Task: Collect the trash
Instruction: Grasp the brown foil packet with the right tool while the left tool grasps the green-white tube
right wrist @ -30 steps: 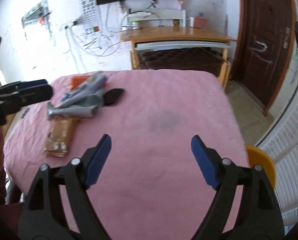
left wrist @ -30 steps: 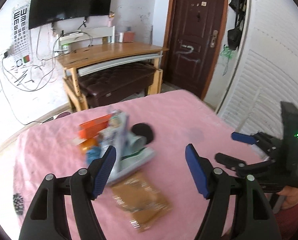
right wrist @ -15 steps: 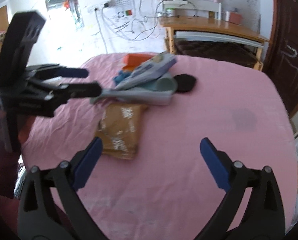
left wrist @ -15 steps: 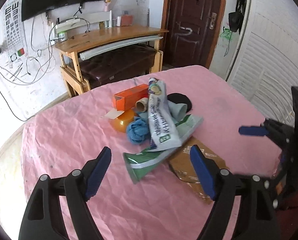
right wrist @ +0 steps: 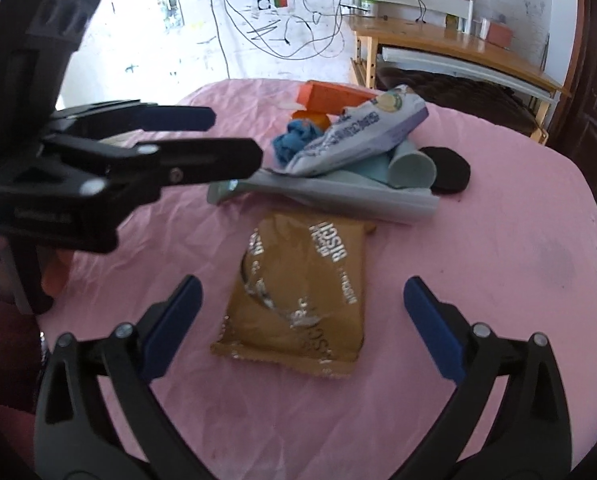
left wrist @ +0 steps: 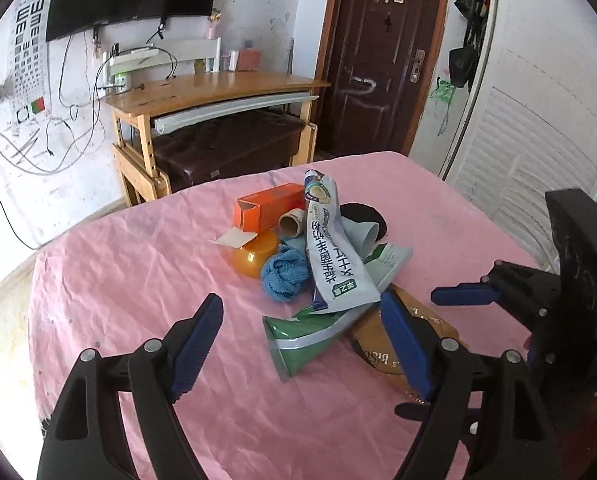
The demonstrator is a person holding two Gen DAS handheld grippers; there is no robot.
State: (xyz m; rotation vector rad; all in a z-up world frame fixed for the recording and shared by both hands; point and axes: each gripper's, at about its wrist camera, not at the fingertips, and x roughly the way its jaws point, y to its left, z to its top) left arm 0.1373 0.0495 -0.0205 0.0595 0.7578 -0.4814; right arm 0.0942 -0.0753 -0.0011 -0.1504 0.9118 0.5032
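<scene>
A heap of trash lies on the pink tablecloth (left wrist: pixel 138 272), and no bin or bag to take it shows in either view. The only containers are in the heap itself: an orange carton (left wrist: pixel 268 210) with its end flap open, nothing visible inside, and a cardboard tube (left wrist: pixel 292 222) lying beside it with its hollow end facing the left wrist camera. Under the carton sits an orange round tub (left wrist: pixel 254 258), touching a blue knitted ball (left wrist: pixel 284 276). A white and blue pouch (left wrist: pixel 332 256) leans across the top of the pile, over a green pouch (left wrist: pixel 318 332) and a pale blue cup (right wrist: pixel 412 168) on its side; a black round pad (right wrist: pixel 448 174) lies just behind the cup. A brown biscuit wrapper (right wrist: pixel 302 296) lies flat at the near edge of the heap, partly under the green pouch. The left gripper (left wrist: pixel 302 340) hovers over the green pouch, fingers spread wide and holding nothing. The right gripper (right wrist: pixel 300 320) hangs above the brown wrapper, likewise wide apart and empty. The left gripper's fingers cross in front of the heap's left end in the right wrist view. Beyond the table stand a wooden desk (left wrist: pixel 214 92) and a dark door (left wrist: pixel 382 56).
</scene>
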